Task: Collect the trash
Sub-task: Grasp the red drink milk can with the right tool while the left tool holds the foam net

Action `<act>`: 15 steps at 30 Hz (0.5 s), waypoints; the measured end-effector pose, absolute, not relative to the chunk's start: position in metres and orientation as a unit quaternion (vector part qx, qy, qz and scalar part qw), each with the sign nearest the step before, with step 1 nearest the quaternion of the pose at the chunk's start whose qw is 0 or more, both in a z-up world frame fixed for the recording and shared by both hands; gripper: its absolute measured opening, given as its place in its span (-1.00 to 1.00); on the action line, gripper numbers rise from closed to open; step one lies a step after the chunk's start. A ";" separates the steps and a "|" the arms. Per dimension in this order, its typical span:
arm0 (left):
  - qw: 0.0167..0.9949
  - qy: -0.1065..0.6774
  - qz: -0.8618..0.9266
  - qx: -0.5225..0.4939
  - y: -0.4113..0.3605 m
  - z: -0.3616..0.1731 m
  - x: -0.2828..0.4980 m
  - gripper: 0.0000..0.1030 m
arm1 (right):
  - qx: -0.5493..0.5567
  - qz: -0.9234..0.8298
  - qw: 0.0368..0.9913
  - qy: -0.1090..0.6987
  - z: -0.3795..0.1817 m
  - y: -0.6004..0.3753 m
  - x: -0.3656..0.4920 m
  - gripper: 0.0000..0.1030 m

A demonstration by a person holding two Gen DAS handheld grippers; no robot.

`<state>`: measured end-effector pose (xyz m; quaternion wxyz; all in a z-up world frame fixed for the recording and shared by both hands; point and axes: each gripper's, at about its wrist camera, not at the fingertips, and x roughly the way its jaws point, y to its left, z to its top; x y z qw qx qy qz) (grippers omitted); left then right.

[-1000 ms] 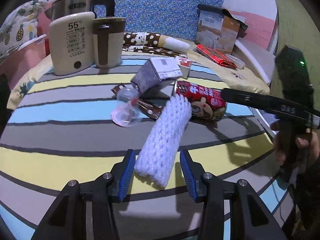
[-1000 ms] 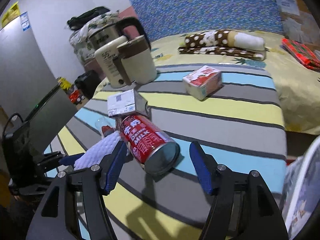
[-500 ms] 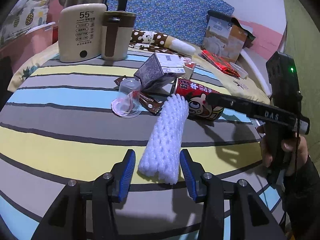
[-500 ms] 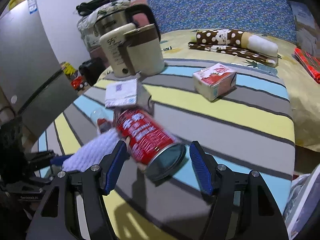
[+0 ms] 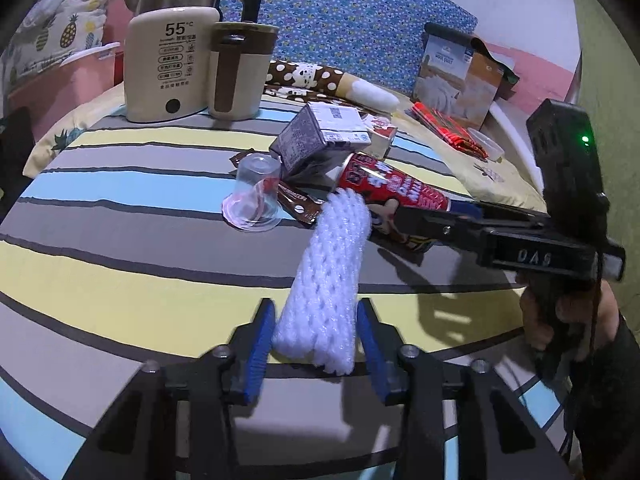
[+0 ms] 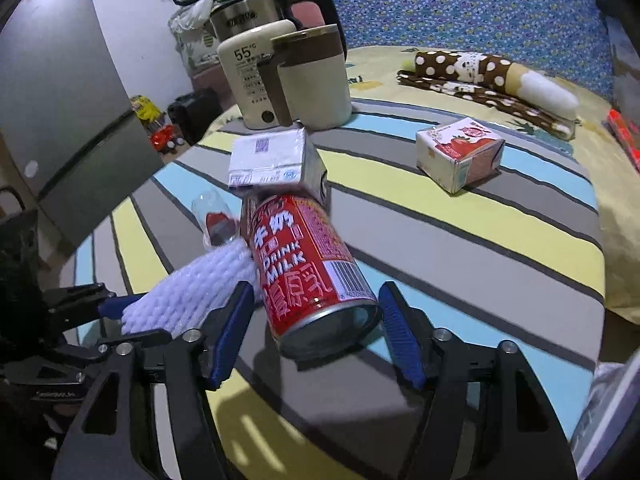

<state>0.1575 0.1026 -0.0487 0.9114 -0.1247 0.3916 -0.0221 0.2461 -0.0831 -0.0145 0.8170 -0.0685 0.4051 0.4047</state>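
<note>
A white foam net sleeve (image 5: pixel 324 280) lies on the striped tablecloth (image 5: pixel 120 272), its near end between the blue pads of my left gripper (image 5: pixel 316 350). Those jaws are closing and stand right at the foam's sides without visibly squeezing it. A red milk can (image 6: pixel 308 264) lies on its side between the pads of my right gripper (image 6: pixel 316 336), whose jaws are also closing, with a gap still showing on the left. In the left wrist view the right gripper (image 5: pixel 460 216) reaches over the can (image 5: pixel 396 192) from the right. The foam's far end touches the can.
A clear plastic cup (image 5: pixel 256 196), a brown wrapper (image 5: pixel 298 206), a grey carton (image 5: pixel 316 140) and a strawberry carton (image 6: pixel 460 154) lie behind. A kettle (image 5: pixel 172 60) and a mug (image 5: pixel 238 72) stand at the back. A hand (image 5: pixel 568 312) holds the right gripper's handle.
Both pairs of jaws have narrowed, the left around the foam sleeve, the right around the can. The can has shifted between the right pads, and both views have rolled slightly.
</note>
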 end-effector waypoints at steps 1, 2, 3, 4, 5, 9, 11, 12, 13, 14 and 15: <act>0.911 0.392 -0.020 -0.123 0.101 -0.049 0.157 -0.38 | -0.066 0.396 0.822 0.403 -0.013 -0.084 0.243 0.17; 0.912 0.391 -0.019 -0.120 0.099 -0.048 0.157 -0.41 | -0.063 0.391 0.825 0.403 -0.012 -0.085 0.241 0.17; 0.913 0.389 -0.019 -0.117 0.097 -0.048 0.157 -0.46 | -0.060 0.386 0.828 0.402 -0.011 -0.087 0.239 0.17; 0.914 0.388 -0.018 -0.115 0.096 -0.047 0.157 -0.47 | -0.057 0.378 0.833 0.400 -0.009 -0.090 0.236 0.17; 0.915 0.386 -0.017 -0.112 0.094 -0.047 0.156 -0.49 | -0.054 0.372 0.836 0.400 -0.009 -0.091 0.235 0.16; 0.920 0.378 -0.015 -0.100 0.086 -0.042 0.152 -0.51 | -0.031 0.348 0.849 0.395 -0.004 -0.106 0.225 0.15; 0.923 0.374 -0.015 -0.095 0.080 -0.039 0.149 -0.51 | -0.025 0.335 0.858 0.390 0.000 -0.113 0.217 0.15; 0.924 0.371 -0.015 -0.092 0.077 -0.036 0.147 -0.51 | -0.019 0.329 0.861 0.386 0.003 -0.119 0.213 0.15; 0.925 0.369 -0.016 -0.091 0.076 -0.035 0.146 -0.51 | -0.013 0.325 0.864 0.384 0.005 -0.123 0.209 0.15; 0.927 0.365 -0.018 -0.089 0.072 -0.032 0.144 -0.51 | -0.008 0.321 0.866 0.382 0.007 -0.126 0.206 0.14; 0.927 0.363 -0.019 -0.088 0.071 -0.031 0.143 -0.52 | -0.005 0.317 0.869 0.380 0.008 -0.130 0.203 0.14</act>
